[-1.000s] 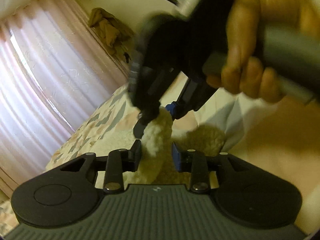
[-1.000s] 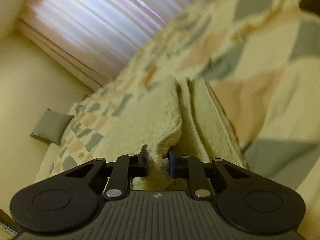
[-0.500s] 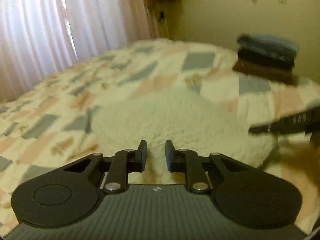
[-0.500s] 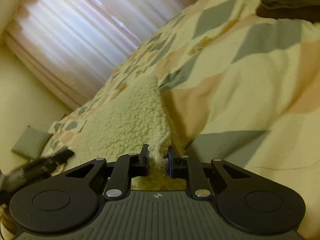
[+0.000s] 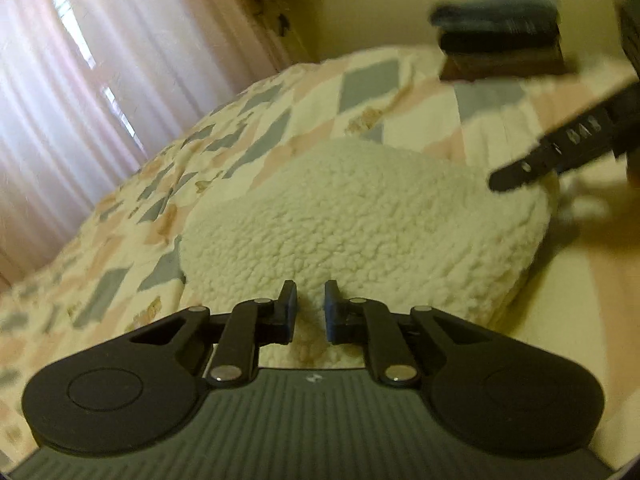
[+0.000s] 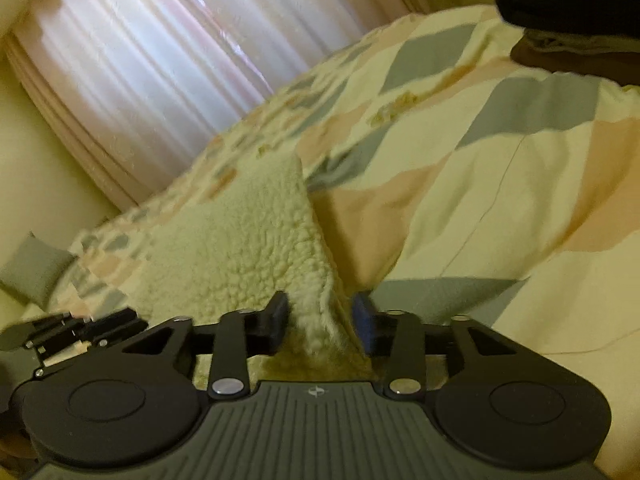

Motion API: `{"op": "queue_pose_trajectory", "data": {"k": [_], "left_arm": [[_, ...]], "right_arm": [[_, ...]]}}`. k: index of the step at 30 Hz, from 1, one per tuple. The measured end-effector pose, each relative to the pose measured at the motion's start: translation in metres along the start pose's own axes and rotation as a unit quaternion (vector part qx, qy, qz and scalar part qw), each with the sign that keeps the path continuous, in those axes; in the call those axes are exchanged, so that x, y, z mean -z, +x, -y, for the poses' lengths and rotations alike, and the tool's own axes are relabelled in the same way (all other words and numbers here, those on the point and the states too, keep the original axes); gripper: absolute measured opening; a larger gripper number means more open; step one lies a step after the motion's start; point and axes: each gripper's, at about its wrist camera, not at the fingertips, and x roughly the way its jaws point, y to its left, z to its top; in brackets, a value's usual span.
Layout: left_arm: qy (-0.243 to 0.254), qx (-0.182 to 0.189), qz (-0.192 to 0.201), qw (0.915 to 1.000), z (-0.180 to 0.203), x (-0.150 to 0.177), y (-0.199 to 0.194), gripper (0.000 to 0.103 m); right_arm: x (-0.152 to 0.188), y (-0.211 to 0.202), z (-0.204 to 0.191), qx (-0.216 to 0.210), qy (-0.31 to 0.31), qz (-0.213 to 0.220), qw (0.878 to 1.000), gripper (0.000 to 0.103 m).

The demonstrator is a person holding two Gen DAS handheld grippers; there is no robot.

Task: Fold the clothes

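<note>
Cream fleece garment [image 5: 360, 224] lies folded on the bed's patchwork quilt [image 5: 256, 120], a rounded fluffy pad, seen from both wrist views.

Left gripper [image 5: 307, 306]: jaws parted by a narrow gap, nothing between them, the fleece's near edge showing just past the tips. Whether the tips touch the pile cannot be told.

Right gripper [image 6: 318, 320]: jaws set wider, one either side of a raised corner of the fleece [image 6: 248, 248]. The fabric stands up between them but the pads do not visibly press on it (a clear gap shows on the right-hand side).

In the left view, the right gripper's finger [image 5: 552, 156] reaches in from the right edge over the far corner of the garment, blurred.

Stack of dark folded clothes [image 5: 500, 40] sits at the far side of the bed. Pink curtains [image 6: 160, 60] behind; a grey cushion [image 6: 32, 272] lies at the quilt's left margin.
</note>
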Motion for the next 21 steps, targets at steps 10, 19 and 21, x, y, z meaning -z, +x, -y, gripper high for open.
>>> {"op": "queue_pose_trajectory", "data": {"k": [10, 19, 21], "left_arm": [[-0.061, 0.038, 0.052, 0.9961, -0.028, 0.011, -0.061, 0.015], [-0.031, 0.032, -0.002, 0.9990, 0.010, 0.025, -0.021, 0.014], [-0.038, 0.025, -0.001, 0.9990, 0.007, 0.020, -0.028, 0.014]], "right_arm": [[0.012, -0.036, -0.047, -0.010, -0.121, 0.052, 0.991, 0.044], [0.032, 0.011, -0.043, 0.047, -0.144, -0.022, 0.988, 0.038], [0.027, 0.006, -0.044, 0.041, -0.136, -0.026, 0.989, 0.038]]}}
